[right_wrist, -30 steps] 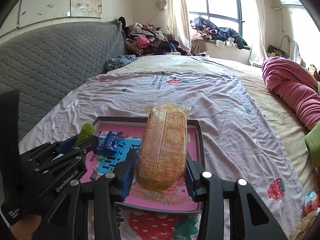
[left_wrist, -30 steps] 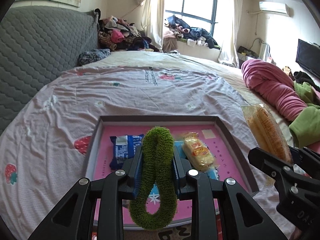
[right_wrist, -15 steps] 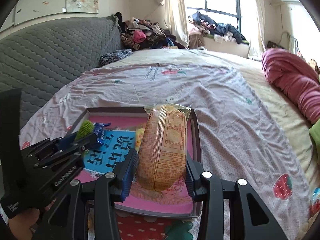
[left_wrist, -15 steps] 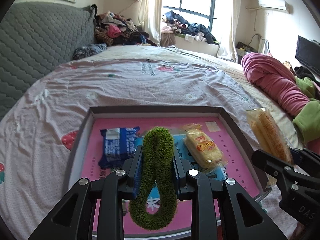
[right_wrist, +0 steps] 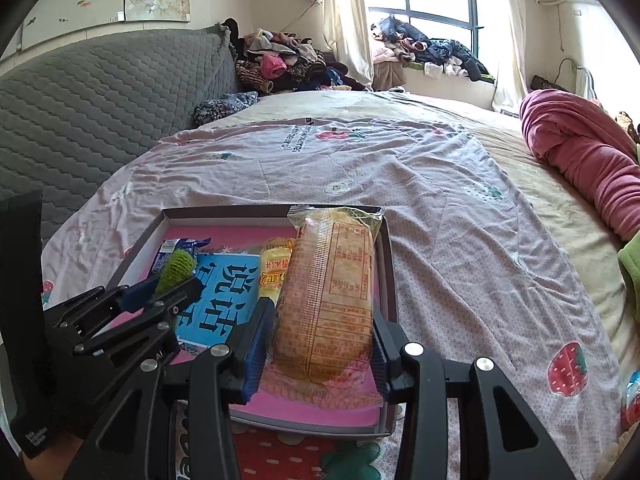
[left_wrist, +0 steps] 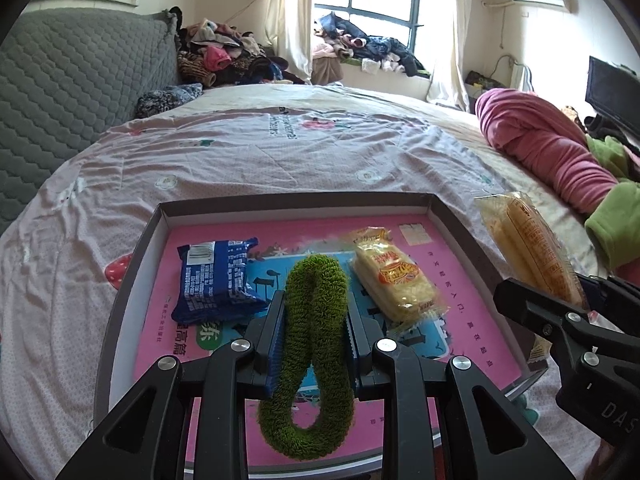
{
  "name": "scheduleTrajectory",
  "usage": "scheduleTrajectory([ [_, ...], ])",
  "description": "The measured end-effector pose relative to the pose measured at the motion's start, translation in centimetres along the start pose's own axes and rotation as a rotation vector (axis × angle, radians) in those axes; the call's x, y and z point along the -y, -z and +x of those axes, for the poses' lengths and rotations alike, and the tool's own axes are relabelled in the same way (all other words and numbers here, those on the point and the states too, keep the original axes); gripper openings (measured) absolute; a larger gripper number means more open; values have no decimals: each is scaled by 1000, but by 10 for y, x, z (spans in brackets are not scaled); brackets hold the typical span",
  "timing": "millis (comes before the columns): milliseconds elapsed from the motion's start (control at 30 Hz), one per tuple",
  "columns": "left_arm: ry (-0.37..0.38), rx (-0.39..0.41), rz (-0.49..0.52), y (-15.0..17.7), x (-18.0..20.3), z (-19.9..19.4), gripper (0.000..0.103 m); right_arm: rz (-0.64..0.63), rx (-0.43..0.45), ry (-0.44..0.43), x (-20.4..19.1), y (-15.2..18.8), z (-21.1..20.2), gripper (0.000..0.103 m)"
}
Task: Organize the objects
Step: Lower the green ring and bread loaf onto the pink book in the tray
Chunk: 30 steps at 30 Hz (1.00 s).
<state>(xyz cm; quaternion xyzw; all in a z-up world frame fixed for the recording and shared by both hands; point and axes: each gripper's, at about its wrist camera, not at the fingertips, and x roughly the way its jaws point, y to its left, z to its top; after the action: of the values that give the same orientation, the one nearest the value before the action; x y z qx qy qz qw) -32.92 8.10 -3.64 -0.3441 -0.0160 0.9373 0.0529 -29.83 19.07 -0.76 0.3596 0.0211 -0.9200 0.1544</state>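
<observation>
My left tongs (left_wrist: 314, 344) are closed on a fuzzy green loop (left_wrist: 310, 360), pinched at its middle so the lower end droops below the pads, low in the centre of the left wrist view. Behind it lies the shallow tray (left_wrist: 280, 202) with dark walls and a pink printed floor, resting on the bed (left_wrist: 240, 152). On the tray floor a blue snack packet (left_wrist: 214, 280) sits left of centre and a small yellow wrapped cake (left_wrist: 394, 280) sits right of centre, apart from each other, with the loop's upper end between them in the frame.

My right tongs (right_wrist: 320, 344) are clamped on a long orange biscuit pack (right_wrist: 328, 296), which stands lengthwise over the right part of the tray (right_wrist: 224, 213) in the right wrist view; I cannot tell whether its far end touches the tray. In the left wrist view the same pack (left_wrist: 532, 248) shows at the right edge, outside the tray wall. A rolled pink blanket (left_wrist: 544, 148) lies in the upper right, well apart from the tray.
</observation>
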Motion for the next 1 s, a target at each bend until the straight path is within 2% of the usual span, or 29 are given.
scheduleTrajectory([
  [1000,-13,-91,4,9,-6,23,27,-6,-137,11,3,14,35,44],
])
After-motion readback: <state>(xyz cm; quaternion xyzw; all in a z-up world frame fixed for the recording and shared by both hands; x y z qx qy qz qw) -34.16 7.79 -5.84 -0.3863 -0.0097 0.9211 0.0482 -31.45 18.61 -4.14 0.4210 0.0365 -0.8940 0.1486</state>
